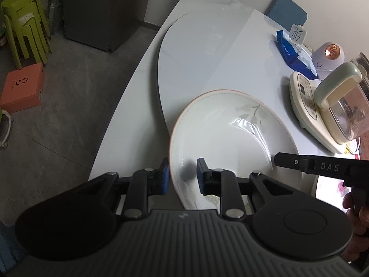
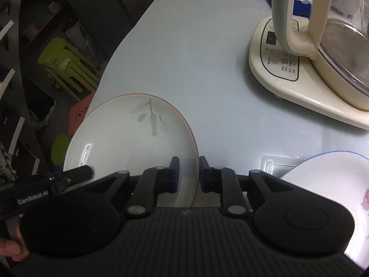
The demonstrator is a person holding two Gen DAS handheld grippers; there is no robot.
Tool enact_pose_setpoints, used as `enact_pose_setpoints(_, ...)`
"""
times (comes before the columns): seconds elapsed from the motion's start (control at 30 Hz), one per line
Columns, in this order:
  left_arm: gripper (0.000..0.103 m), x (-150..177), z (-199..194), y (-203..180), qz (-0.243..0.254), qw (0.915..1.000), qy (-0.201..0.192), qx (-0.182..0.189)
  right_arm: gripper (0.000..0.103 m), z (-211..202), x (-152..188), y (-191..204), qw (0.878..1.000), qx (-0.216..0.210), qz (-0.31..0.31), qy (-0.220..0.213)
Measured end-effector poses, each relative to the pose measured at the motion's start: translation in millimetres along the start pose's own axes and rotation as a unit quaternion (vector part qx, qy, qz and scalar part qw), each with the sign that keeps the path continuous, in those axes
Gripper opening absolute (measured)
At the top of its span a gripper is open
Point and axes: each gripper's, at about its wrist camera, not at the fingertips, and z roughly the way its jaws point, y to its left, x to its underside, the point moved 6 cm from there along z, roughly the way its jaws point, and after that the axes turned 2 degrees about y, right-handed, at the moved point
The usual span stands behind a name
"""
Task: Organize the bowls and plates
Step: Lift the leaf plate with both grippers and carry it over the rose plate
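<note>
While both tools sit at opposite edges of one plate (image 1: 230,133), the plate lies on the pale desk (image 1: 196,53) near its curved edge, a faint leaf-and-sprig print on its inner slope and a thin orange line around the rim. The left tool (image 1: 182,175) straddles the plate's rim at the side nearest the floor — one blue pad outside, one inside — with its jaws drawn narrow; whether the pads actually press the rim cannot be told from either view. The right tool (image 2: 189,173) straddles the opposite rim (image 2: 194,147) in the same way, jaws narrow, the orange edge passing between its fingers, and contact is again unclear. Each tool's dark finger shows in the other's camera, reaching over the plate from the side.

Just beyond the plate stands a cream kettle base (image 2: 276,69) with a glass kettle (image 2: 341,46) on it. Behind that lies a blue wipes pack (image 1: 290,50). A second plate (image 2: 334,180) with a blue rim and a pink flower lies near the right tool — well clear of the first. Green stools (image 1: 25,23) and an orange box (image 1: 23,87) are on the floor.
</note>
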Motion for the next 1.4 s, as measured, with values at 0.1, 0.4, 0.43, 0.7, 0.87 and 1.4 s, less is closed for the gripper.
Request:
enact_pose_setpoints(0.1, 0.028, 0.4, -2.8, 3.4, -0.012, 0.9999, 0.008, 0.008, 0.021, -0.9, -1.4, -3.3, 1.000, -0.012, 0.004, 0.003)
enact_pose_setpoints(0.4, 0.028, 2.9, -20.0, 0.3, -0.002, 0.9997, 0.016, 0.015, 0.021, -15.7, -0.4, -1.6, 1.000, -0.030, -0.010, -0.003)
enact_pose_setpoints(0.43, 0.028, 3.3, -22.2, -0.8, 0.000, 0.9997, 0.017, 0.017, 0.021, -18.4, -0.8, -1.3, 0.999, -0.031, -0.009, -0.005)
enact_pose_setpoints(0.7, 0.028, 0.8, -50.1, -16.0, 0.011, 0.9992, 0.019, 0.035, 0.021, -51.2, -0.4, -12.4, 0.999, -0.034, -0.003, -0.023)
enact_pose_setpoints(0.87, 0.028, -6.2, -75.4, -39.9, 0.028, 0.9976, 0.019, 0.061, 0.021, -81.5, -0.3, -19.0, 0.999, -0.020, 0.013, -0.041)
enact_pose_setpoints(1.4, 0.028, -0.4, -106.4, -136.9, 0.101, 0.9877, 0.015, 0.118, 0.021, -168.9, 28.5, -81.5, 0.989, 0.021, 0.094, -0.114)
